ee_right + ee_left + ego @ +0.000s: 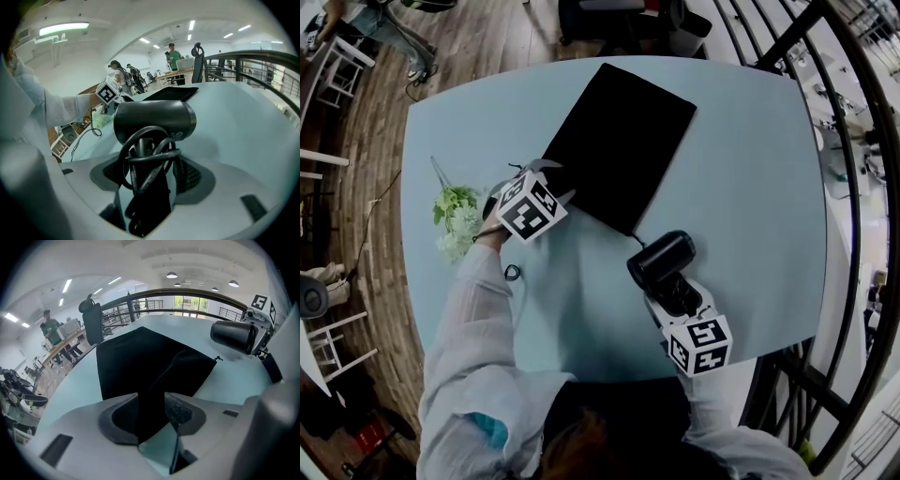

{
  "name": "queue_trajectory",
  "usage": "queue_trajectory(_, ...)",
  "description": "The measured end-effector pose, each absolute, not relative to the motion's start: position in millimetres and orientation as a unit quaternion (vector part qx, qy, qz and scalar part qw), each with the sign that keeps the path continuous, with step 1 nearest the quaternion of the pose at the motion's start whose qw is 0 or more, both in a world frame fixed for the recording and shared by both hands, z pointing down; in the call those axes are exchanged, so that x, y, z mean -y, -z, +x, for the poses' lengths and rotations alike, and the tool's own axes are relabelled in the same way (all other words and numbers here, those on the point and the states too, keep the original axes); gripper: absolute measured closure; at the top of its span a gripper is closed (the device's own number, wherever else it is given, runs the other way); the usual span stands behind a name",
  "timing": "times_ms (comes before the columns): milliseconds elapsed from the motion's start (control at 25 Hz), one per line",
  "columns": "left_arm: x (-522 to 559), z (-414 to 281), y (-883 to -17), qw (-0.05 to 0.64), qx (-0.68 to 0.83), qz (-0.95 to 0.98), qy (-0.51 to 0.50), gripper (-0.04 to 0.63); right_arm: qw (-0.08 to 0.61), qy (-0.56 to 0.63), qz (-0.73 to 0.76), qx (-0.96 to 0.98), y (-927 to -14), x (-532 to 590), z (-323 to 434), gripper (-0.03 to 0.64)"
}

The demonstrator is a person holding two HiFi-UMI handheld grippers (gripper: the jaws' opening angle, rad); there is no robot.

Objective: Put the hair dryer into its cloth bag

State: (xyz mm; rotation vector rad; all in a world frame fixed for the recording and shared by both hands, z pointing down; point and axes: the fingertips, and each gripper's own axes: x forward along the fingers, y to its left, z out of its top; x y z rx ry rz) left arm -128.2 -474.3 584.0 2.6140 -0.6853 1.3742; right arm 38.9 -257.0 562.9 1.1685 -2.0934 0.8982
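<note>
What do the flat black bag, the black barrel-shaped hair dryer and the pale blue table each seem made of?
The flat black bag looks like soft matte cloth: it lies limp, creases and reflects nothing. The black barrel-shaped hair dryer is likely hard plastic, satin-finished: soft highlights run along its barrel. The pale blue table has a smooth, even top, perhaps laminate; unclear.

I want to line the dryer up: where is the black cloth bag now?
Head view: the cloth bag lies flat on the table's far half, one corner between the left gripper's fingers.
</note>
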Motion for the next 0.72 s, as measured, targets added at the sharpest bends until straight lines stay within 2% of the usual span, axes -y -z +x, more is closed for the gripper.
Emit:
queue_trajectory(360,470,-124,-582,0.052,0.228,0.856,-0.46,0.549,0.285,-0.338,0.436,0.784,-564,256,43,0.31)
queue_trajectory(520,467,-124,-580,0.067,0.231,0.856,-0.457,0.569,0.286,-0.335,0.436,0.785,-564,254,44,0.309)
queue_trajectory(720,453,-117,-565,0.12,0.221,0.868,-0.427,0.571,0.29,-0.329,0.433,0.787,-563,249,43,0.309)
